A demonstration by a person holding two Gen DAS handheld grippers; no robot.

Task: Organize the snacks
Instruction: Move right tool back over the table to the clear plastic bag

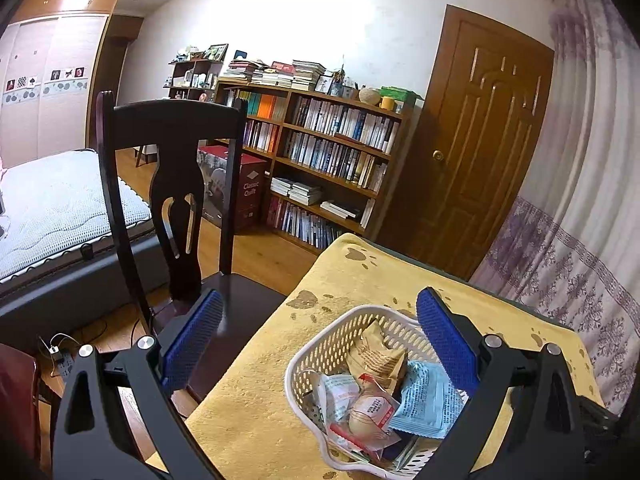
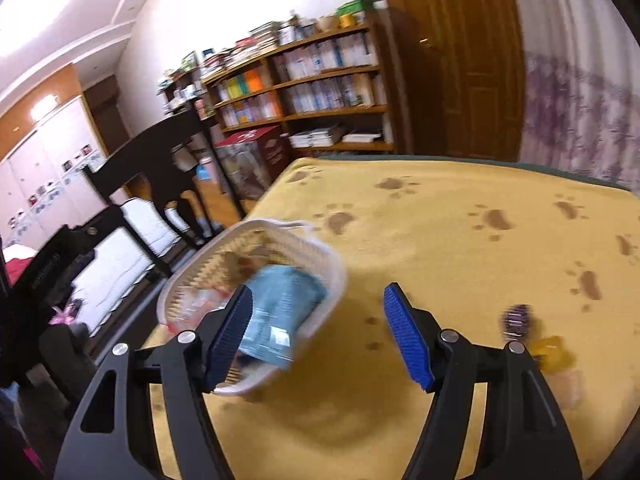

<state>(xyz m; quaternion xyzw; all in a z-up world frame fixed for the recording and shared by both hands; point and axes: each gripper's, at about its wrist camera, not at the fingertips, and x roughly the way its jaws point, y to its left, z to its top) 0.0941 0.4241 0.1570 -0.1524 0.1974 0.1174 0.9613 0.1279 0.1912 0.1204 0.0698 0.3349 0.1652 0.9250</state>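
Both claws, left claw (image 1: 318, 340) and right claw (image 2: 318, 336), gape empty. Basket (image 1: 340, 332) near surface's (image 2: 440, 240) left edge holds packets (image 1: 424, 400): light, crinkly, crushable; grip by sealed edges.

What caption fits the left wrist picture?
Open left hand-held gripper above a white basket of snack packets.

You have the white perforated basket (image 1: 320, 344) near the cloth's left edge, holding tan (image 1: 376, 354), blue (image 1: 426, 400) and clear-wrapped (image 1: 370, 414) snacks; two blurred snacks (image 2: 536, 340) lie right
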